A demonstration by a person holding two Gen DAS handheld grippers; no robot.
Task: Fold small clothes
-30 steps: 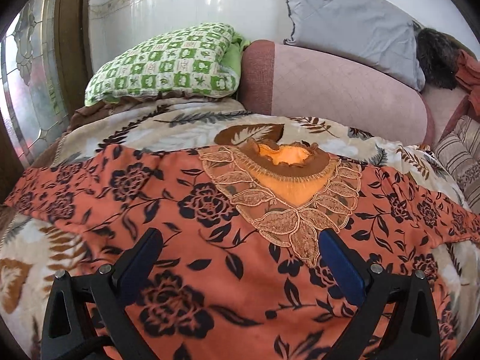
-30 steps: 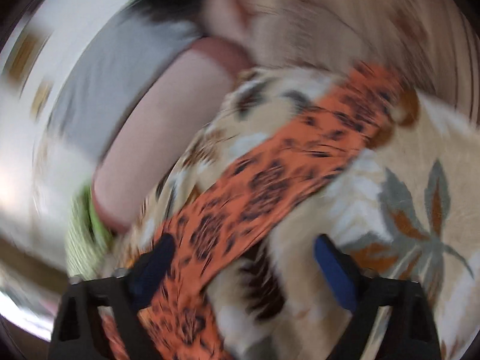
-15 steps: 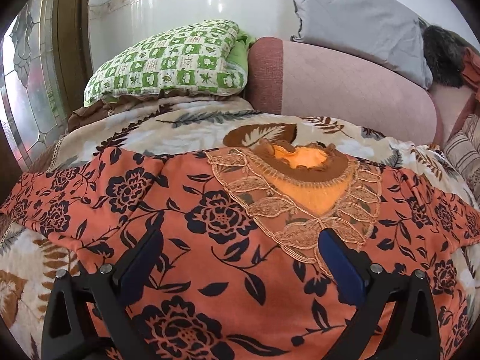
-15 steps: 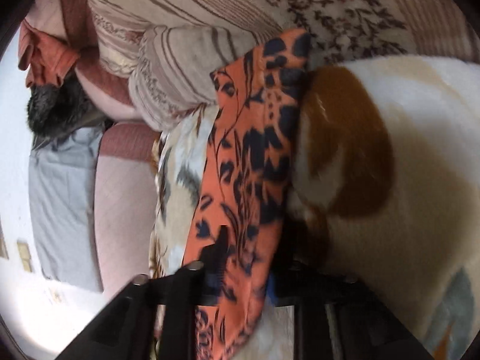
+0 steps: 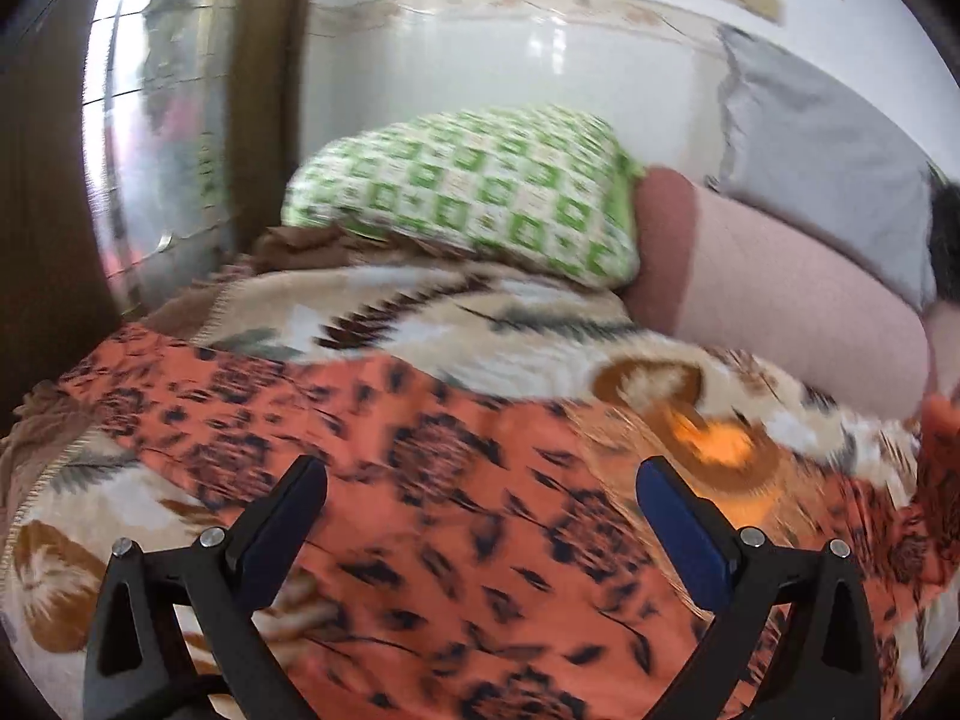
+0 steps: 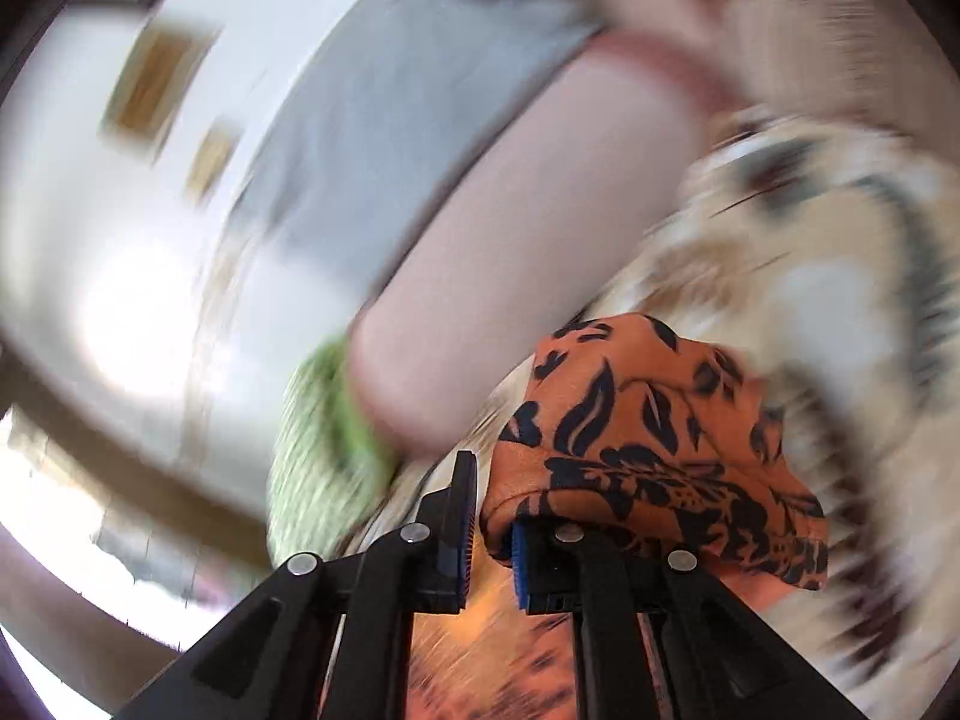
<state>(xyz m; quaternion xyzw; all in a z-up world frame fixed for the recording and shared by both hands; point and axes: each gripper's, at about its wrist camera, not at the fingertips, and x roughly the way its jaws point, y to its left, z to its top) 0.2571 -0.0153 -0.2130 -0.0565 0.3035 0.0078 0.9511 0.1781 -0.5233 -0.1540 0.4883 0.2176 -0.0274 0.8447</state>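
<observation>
An orange top with a dark floral print (image 5: 456, 516) lies spread on a leaf-patterned blanket (image 5: 420, 312); its brown lace neckline (image 5: 714, 444) shows at the right. My left gripper (image 5: 480, 498) is open and empty, low over the cloth near its left half. In the right wrist view my right gripper (image 6: 489, 534) is shut on a sleeve of the same orange top (image 6: 648, 438), which bunches up over the right finger, lifted off the blanket. Both views are blurred by motion.
A green checked pillow (image 5: 480, 192), a pink bolster (image 5: 792, 294) and a grey pillow (image 5: 822, 150) lie at the bed's head against a white wall. A window and a wooden frame (image 5: 264, 90) stand at the left.
My right gripper has lifted the orange sleeve it closed on and swung it inward. My left gripper has shifted left over the top, still open.
</observation>
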